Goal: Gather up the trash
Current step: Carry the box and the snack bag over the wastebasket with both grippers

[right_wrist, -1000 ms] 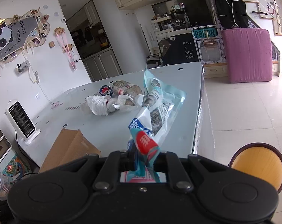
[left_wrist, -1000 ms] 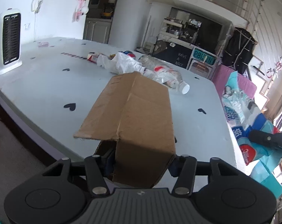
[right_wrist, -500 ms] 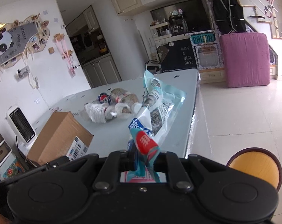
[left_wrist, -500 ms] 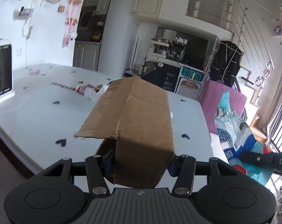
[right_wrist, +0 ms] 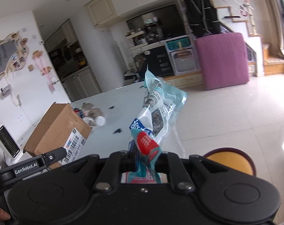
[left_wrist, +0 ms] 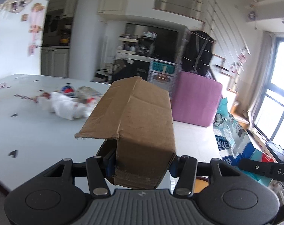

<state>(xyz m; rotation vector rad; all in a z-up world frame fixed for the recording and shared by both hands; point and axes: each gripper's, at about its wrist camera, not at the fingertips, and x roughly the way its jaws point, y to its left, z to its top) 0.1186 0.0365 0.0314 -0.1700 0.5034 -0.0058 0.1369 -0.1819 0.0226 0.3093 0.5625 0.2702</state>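
Note:
My left gripper (left_wrist: 140, 166) is shut on a brown cardboard box (left_wrist: 134, 120) and holds it up above the white table (left_wrist: 29, 129). The box also shows at the left in the right wrist view (right_wrist: 57, 131). My right gripper (right_wrist: 144, 164) is shut on a teal and white plastic wrapper (right_wrist: 157, 112) that stands up from the jaws; the wrapper shows at the right edge of the left wrist view (left_wrist: 234, 136). A pile of white plastic bags, bottles and a can (left_wrist: 66, 103) lies on the table further back.
A purple padded block (left_wrist: 196, 101) stands on the tiled floor beyond the table. A round yellow stool (right_wrist: 230, 159) is below my right gripper. A white heater (right_wrist: 4, 144) sits at the table's left end. Windows are at the far right.
Both grippers have risen and swung right, away from the table. The box has come off the table and up with my left gripper. The wrapper stays held.

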